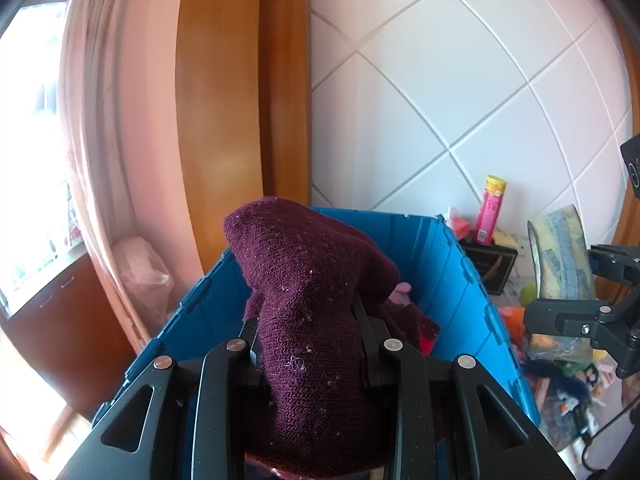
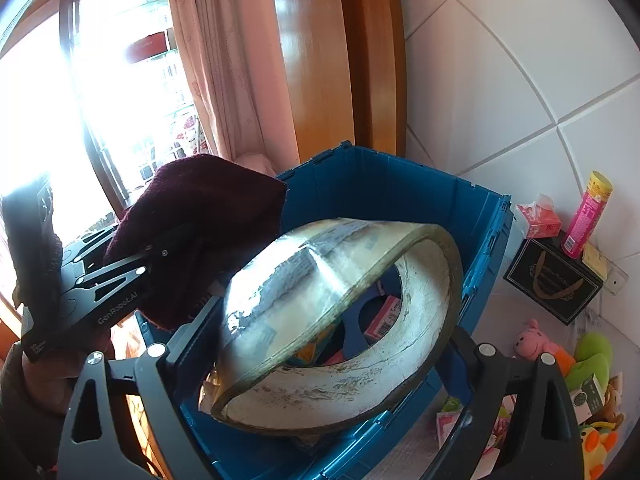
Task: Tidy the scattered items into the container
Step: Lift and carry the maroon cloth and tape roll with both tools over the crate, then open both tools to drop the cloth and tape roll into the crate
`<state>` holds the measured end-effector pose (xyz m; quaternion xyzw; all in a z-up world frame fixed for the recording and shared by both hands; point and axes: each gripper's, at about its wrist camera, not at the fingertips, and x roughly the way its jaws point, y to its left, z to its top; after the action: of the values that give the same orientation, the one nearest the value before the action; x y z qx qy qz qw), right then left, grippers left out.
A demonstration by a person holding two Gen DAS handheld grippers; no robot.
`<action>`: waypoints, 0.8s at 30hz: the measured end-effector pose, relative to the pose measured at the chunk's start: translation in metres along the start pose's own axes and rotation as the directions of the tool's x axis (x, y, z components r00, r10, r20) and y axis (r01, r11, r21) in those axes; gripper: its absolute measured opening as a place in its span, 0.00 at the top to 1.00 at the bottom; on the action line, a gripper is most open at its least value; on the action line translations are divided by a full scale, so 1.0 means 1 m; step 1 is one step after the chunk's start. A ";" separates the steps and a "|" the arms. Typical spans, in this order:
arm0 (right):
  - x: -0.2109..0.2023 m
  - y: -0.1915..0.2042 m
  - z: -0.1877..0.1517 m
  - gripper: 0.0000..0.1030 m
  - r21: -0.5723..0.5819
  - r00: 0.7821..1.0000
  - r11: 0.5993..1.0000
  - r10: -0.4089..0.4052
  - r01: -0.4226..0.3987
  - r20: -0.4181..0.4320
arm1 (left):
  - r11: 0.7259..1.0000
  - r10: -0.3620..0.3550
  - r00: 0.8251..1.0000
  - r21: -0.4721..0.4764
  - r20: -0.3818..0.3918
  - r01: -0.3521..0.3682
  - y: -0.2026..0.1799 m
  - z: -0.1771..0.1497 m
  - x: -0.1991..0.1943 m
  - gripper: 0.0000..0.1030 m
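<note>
Blue crate stands on the white tiled floor beside a wooden door frame. Left gripper pinches a maroon knitted garment above its left rim; right gripper, jaws spread wide, clamps a large tape roll over its interior. Toys lie scattered right.

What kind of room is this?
Probably a room in a home: a pink fabric curtain beside a bright window, white square wall tiles, and soft plush toys lying around.
</note>
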<state>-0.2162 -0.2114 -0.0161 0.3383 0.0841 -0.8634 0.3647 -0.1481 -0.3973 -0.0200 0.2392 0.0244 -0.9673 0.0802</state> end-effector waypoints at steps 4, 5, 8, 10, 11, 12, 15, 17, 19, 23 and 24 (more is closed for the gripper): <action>0.002 0.003 0.001 0.09 0.000 1.000 1.000 0.003 -0.003 0.000 | 1.000 -0.006 1.000 -0.001 -0.001 0.006 0.003 0.000 0.000 0.72; 0.003 0.003 0.002 0.09 0.001 1.000 1.000 0.004 -0.004 -0.001 | 1.000 -0.006 1.000 -0.002 0.000 0.006 0.004 0.000 0.000 0.72; 0.003 0.005 0.004 0.07 0.013 1.000 1.000 0.028 -0.028 0.007 | 0.999 0.030 1.000 -0.020 0.006 -0.030 0.009 0.002 0.000 0.53; 0.006 0.006 0.004 0.00 0.015 0.999 0.999 0.049 -0.049 0.006 | 0.996 0.068 0.998 -0.058 0.012 -0.067 0.015 0.001 0.000 0.08; 0.005 0.008 0.004 0.00 0.008 0.999 0.999 0.043 -0.043 0.016 | 0.994 0.084 0.996 -0.076 0.027 -0.082 0.019 0.001 -0.002 0.01; 0.004 0.010 0.003 0.00 0.001 0.999 1.000 0.030 -0.030 0.024 | 0.992 0.096 0.995 -0.080 0.037 -0.093 0.021 0.001 -0.004 0.01; 0.003 0.010 0.001 0.00 0.008 0.999 1.000 0.024 -0.024 0.023 | 0.992 0.106 0.994 -0.065 0.030 -0.104 0.025 -0.001 -0.005 0.01; 0.003 0.007 -0.001 0.00 0.021 1.000 1.000 0.020 -0.020 0.019 | 0.993 0.105 0.994 -0.065 0.023 -0.103 0.028 -0.003 -0.005 0.01; 0.002 0.005 -0.004 0.00 0.036 1.000 0.999 0.017 -0.018 0.019 | 0.993 0.102 0.995 -0.070 0.022 -0.100 0.029 -0.005 -0.005 0.01; -0.005 -0.001 -0.012 0.00 0.062 1.000 0.998 0.002 -0.004 0.025 | 0.996 0.072 0.997 -0.055 0.011 -0.071 0.023 -0.010 -0.004 0.01; -0.008 -0.003 -0.015 0.00 0.070 1.000 0.998 -0.006 0.004 0.028 | 0.997 0.061 0.998 -0.050 0.009 -0.060 0.020 -0.011 -0.003 0.01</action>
<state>-0.2067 -0.1992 -0.0225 0.3386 0.0493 -0.8713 0.3517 -0.1370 -0.4153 -0.0282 0.2325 0.0406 -0.9649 0.1155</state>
